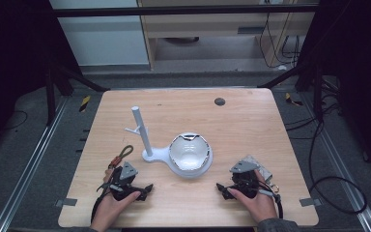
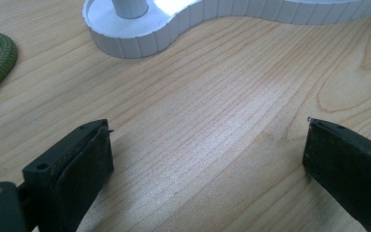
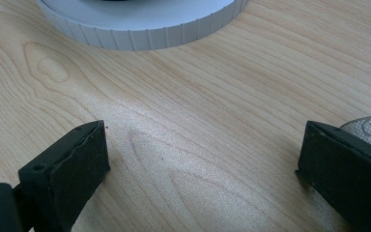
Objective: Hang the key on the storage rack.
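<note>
In the high view, a white plastic stand [image 1: 174,157] with an upright post and glossy bowl sits mid-frame; a bump could tip it. The left gripper [image 2: 207,154] and then the right gripper [image 3: 203,154] gape wide, empty, over bare wood.

On the light wooden bench [image 1: 241,125], a white ribbed stand [image 1: 162,155] sits centrally: its upright white post [image 1: 141,130] left, a shiny metal bowl [image 1: 189,151] right. A green rope loop [image 1: 123,153] lies left of the stand.
</note>
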`<state>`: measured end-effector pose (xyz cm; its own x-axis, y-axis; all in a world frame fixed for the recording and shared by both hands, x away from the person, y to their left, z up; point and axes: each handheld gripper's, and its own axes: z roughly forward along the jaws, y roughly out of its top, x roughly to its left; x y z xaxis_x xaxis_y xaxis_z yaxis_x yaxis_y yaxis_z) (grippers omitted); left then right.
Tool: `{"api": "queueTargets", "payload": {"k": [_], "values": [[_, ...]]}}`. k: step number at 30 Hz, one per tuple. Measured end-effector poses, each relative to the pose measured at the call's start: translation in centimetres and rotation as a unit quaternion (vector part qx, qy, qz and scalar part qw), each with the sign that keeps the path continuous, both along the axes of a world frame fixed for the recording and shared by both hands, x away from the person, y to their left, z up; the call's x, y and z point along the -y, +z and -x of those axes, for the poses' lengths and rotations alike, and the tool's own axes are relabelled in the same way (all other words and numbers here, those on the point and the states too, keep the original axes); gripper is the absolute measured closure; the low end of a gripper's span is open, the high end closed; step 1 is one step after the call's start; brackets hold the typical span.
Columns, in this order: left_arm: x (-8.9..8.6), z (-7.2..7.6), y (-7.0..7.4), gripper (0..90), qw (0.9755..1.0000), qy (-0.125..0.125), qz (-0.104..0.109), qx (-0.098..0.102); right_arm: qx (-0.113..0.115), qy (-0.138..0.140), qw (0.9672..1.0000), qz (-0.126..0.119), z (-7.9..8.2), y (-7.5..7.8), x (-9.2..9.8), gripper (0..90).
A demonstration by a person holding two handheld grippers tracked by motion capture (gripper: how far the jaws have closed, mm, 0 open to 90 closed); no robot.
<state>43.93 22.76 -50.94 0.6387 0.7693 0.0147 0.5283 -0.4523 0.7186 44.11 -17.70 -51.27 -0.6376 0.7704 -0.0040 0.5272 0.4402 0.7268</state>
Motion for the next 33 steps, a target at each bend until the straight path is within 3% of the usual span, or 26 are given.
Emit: {"api": "queueTargets", "payload": {"k": [11,15,21,23,26,33], "values": [[-0.2,0.0,0.0,2.9,1.0,-0.008,0.001,-0.002,0.0,-0.003,1.0,0.0,0.0,0.0,0.0,3.8],[-0.7,-0.1,0.4,5.2,0.9998,-0.011,0.011,-0.011,0.0,-0.003,1.0,-0.001,0.0,0.0,0.0,3.7],[-2.4,-0.8,2.0,6.4,1.0,-0.006,-0.004,-0.001,0.0,-0.002,1.0,0.0,0.0,0.0,0.0,3.7],[-3.4,-1.6,2.8,7.8,0.9994,-0.005,-0.031,-0.014,0.0,-0.002,1.0,0.0,0.0,0.0,0.0,3.7],[-4.2,-2.2,3.2,7.6,0.9986,0.002,-0.048,-0.024,0.0,-0.003,1.0,0.0,0.0,0.0,0.0,3.7],[-6.5,-3.8,4.0,8.0,0.9962,0.026,-0.066,-0.05,0.0,-0.003,1.0,0.0,0.0,0.0,0.0,3.7]]}}
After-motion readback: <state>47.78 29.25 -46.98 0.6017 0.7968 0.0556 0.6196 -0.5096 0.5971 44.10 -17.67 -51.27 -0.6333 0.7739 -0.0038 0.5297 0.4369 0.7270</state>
